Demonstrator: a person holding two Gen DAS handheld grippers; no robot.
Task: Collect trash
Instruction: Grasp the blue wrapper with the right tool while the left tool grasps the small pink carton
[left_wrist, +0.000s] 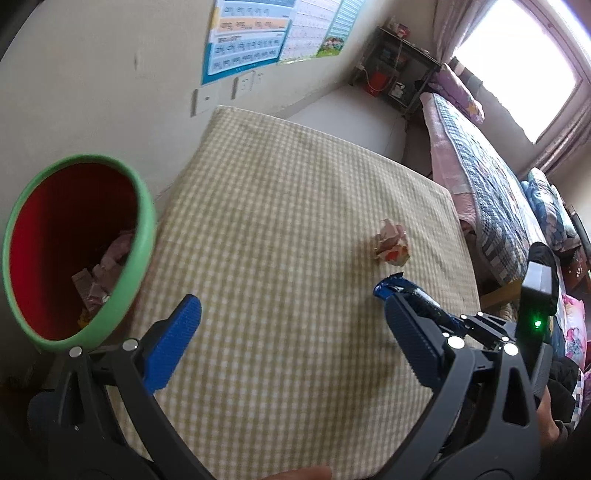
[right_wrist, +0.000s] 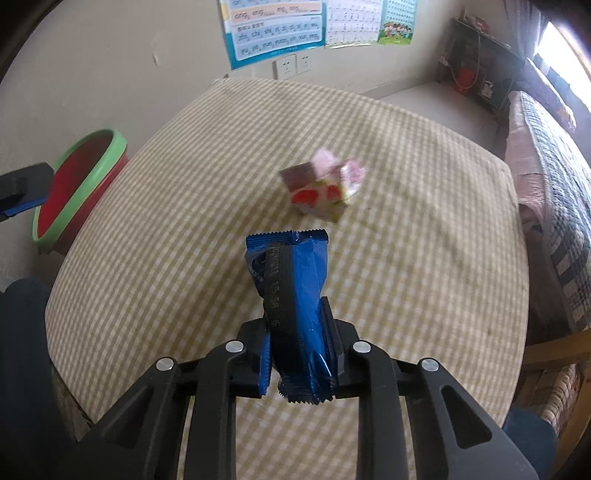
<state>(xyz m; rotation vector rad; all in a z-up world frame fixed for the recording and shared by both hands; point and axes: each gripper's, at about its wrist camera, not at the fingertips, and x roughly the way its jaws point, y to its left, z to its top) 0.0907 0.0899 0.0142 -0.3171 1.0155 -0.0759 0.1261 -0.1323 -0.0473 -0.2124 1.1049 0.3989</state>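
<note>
A blue snack wrapper (right_wrist: 295, 291) stands pinched between the pads of my right gripper (right_wrist: 299, 354), which is shut on it over the checked table (right_wrist: 406, 258). The same blue wrapper (left_wrist: 397, 286) shows in the left wrist view behind the right-hand finger. A crumpled pink wrapper (right_wrist: 323, 188) with red fruit print lies on the cloth just beyond; it is the crumpled pink wrapper (left_wrist: 391, 245) of the left wrist view. My left gripper (left_wrist: 291, 339) stands open and empty above the cloth. The red bin with a green rim (left_wrist: 144, 236) is at its left, with scraps inside.
The bin (right_wrist: 79, 184) stands off the table's left edge by the wall. A bed with a quilt (left_wrist: 491, 173) runs along the right side. A dark shelf (right_wrist: 480, 62) stands in the far corner. Posters (right_wrist: 280, 29) hang on the wall.
</note>
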